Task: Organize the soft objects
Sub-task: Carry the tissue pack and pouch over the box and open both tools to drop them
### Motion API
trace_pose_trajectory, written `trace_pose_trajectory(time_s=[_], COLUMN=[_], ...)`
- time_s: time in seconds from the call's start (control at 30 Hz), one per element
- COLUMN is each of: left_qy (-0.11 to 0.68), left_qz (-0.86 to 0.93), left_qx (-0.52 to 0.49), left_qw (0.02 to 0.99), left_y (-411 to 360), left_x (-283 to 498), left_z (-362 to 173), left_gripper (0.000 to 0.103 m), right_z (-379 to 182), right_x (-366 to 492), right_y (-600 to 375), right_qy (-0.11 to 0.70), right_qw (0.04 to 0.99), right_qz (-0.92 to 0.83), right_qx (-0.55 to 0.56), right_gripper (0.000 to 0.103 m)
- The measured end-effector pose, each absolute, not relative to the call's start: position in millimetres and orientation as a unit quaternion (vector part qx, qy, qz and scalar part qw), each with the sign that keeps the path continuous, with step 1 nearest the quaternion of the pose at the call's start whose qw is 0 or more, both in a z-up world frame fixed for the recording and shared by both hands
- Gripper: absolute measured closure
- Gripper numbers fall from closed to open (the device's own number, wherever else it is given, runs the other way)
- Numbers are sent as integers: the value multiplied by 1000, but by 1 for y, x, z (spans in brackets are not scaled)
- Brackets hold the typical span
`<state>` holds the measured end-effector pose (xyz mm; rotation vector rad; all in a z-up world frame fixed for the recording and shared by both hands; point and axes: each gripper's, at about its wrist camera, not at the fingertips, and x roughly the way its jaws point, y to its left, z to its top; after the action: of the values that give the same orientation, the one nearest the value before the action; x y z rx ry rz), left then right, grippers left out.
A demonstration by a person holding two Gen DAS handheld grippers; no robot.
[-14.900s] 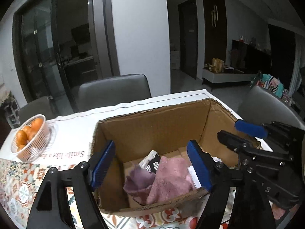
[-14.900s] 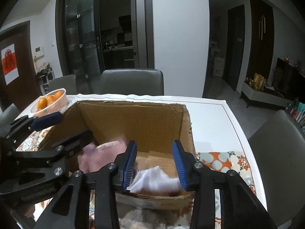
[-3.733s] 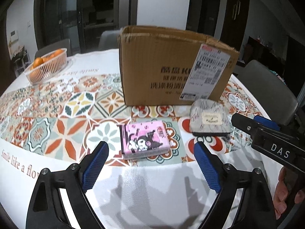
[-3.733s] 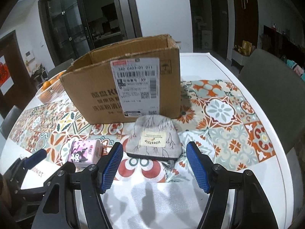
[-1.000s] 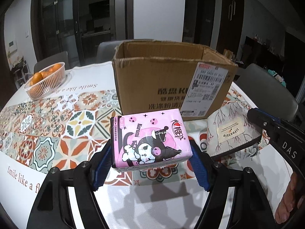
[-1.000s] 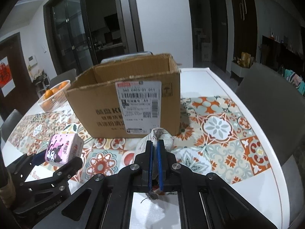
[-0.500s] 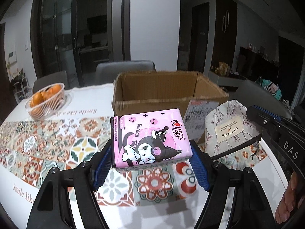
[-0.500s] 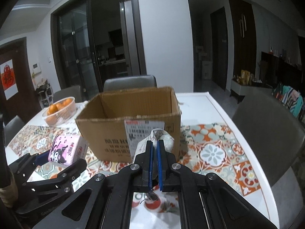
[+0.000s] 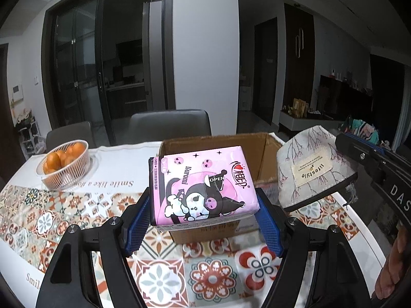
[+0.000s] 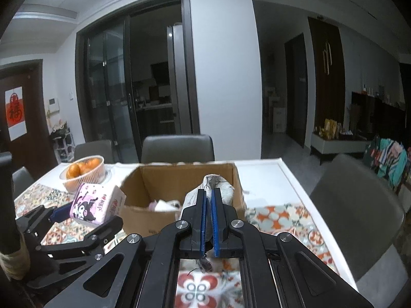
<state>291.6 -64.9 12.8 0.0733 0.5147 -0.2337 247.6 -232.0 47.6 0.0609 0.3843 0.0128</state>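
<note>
My left gripper (image 9: 203,220) is clamped on a pink tissue pack (image 9: 203,184), its blue pads pressing both short sides. The pack is a soft plastic-wrapped block printed with a black-and-white cartoon character, small skulls and stars, the word "Kuromi" and an "OPEN" tab on top. I hold it off the worktop (image 9: 77,205), in front of the open cardboard box (image 9: 267,151). My right gripper (image 10: 208,220) is closed tight on the edge of a grey fabric hat (image 9: 313,169), so it juts out from the pads, up beside the box's right side. The hat is pale grey with a thin dark branch print, a dark rim and a cream sewn label reading "lifestyle". Inside the box some pink and white soft items show
</note>
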Motion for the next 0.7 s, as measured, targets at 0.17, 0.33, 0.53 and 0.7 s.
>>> trace_pose_trajectory(time_s=[0.17, 0.33, 0.53, 0.7], left_qy=[246, 241, 239, 240], left_qz=[-118, -120, -118, -118], left_qx=[44, 52, 64, 70], left_qw=[961, 961, 962, 961], left_y=[-66, -66, -70, -75], left_x=[302, 317, 338, 355], left_z=[23, 31, 34, 31], left_gripper=[28, 28, 28, 28], right_z=[63, 71, 72, 69], right_x=[253, 264, 283, 299], right_y=[-230, -227, -220, -219], right_qy=[168, 155, 148, 149], right_qw=[985, 988, 988, 988], right_qz=[9, 15, 24, 29], right_qx=[24, 24, 19, 11], right_gripper=[97, 97, 97, 97])
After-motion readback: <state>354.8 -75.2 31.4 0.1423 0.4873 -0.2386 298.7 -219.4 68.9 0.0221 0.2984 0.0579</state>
